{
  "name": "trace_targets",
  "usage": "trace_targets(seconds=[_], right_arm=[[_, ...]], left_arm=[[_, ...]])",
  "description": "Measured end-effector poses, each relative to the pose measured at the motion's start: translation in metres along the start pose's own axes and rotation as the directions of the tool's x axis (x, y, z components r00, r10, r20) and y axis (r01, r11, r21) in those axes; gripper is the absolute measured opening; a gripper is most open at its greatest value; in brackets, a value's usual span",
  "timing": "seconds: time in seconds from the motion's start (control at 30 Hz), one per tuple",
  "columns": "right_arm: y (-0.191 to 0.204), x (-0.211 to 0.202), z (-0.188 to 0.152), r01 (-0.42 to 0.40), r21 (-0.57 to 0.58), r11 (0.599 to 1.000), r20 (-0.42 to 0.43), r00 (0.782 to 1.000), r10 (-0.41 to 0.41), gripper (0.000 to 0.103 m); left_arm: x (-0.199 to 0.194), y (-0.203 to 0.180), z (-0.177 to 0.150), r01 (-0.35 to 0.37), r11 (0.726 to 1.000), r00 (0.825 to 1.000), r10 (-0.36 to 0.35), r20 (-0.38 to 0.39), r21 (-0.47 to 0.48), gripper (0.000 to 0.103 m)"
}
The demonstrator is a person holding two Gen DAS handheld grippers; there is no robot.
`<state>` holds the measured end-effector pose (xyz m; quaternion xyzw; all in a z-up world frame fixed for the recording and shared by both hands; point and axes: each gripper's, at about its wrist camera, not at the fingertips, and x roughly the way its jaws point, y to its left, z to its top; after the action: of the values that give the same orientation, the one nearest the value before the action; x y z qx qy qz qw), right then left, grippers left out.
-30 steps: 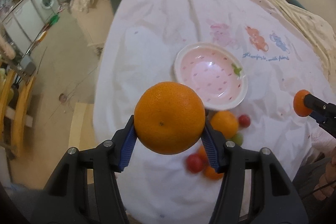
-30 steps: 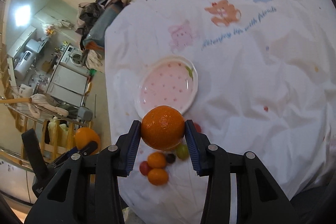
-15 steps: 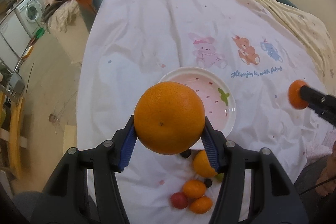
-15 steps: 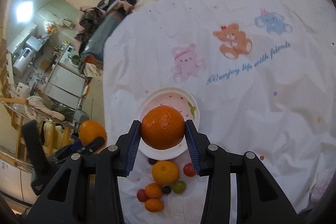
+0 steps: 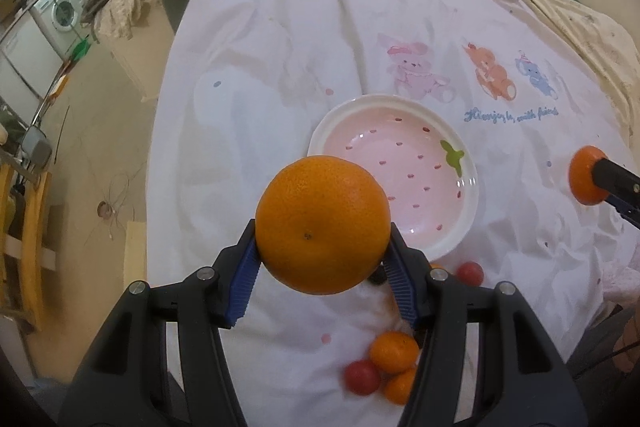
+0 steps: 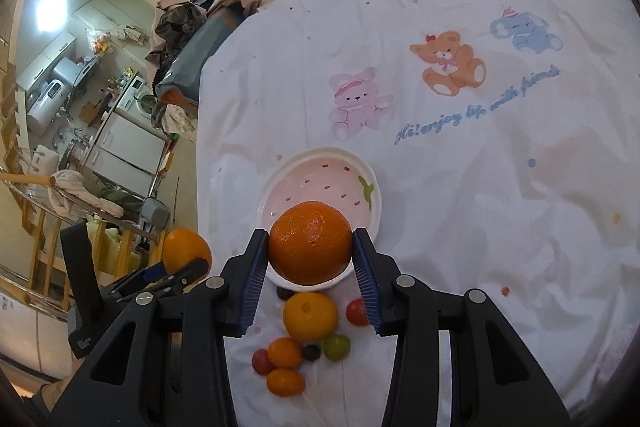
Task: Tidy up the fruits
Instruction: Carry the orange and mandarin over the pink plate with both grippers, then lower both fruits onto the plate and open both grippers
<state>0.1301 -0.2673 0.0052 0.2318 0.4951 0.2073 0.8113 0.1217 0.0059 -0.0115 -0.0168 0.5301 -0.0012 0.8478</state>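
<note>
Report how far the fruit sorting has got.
Done: nothing yet; the pink plate is empty. In hand: the left gripper holds a large orange, and the right gripper holds a darker orange. Left: both go on the plate, then the small fruits on the sheet beside it.

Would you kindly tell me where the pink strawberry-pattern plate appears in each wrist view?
Left wrist view: the plate sits right of centre, beyond the held orange.
Right wrist view: the plate sits centre, partly behind the darker orange.
Shared landmark: the pink bunny print beyond it.
</note>
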Motion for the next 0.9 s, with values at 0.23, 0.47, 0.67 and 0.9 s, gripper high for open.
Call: trace_targets(seconds=[0.23,0.47,0.67,0.9], right_arm=[[-0.001,0.059,0.029,-0.035,0.003,0.999,-0.074,0.997,0.036,0.044],[-0.02,0.132,0.058,-0.038,0.065,0.997,-0.187,0.981,0.049,0.044],[-0.04,0.174,0.061,-0.03,0.109,0.994,-0.264,0.963,0.058,0.045],[-0.048,0.189,0.062,-0.026,0.134,0.991,-0.272,0.96,0.062,0.046]], left_arm=[[0.031,-0.01,0.033,0.02,0.999,1.0,-0.019,-0.011,0.029,0.054],[0.085,-0.022,0.051,0.1,0.994,0.991,-0.097,-0.091,0.033,0.055],[0.114,-0.031,0.055,0.103,0.994,0.983,-0.095,-0.154,0.043,0.055],[0.134,-0.03,0.054,0.1,0.995,0.974,-0.092,-0.207,0.029,0.055]])
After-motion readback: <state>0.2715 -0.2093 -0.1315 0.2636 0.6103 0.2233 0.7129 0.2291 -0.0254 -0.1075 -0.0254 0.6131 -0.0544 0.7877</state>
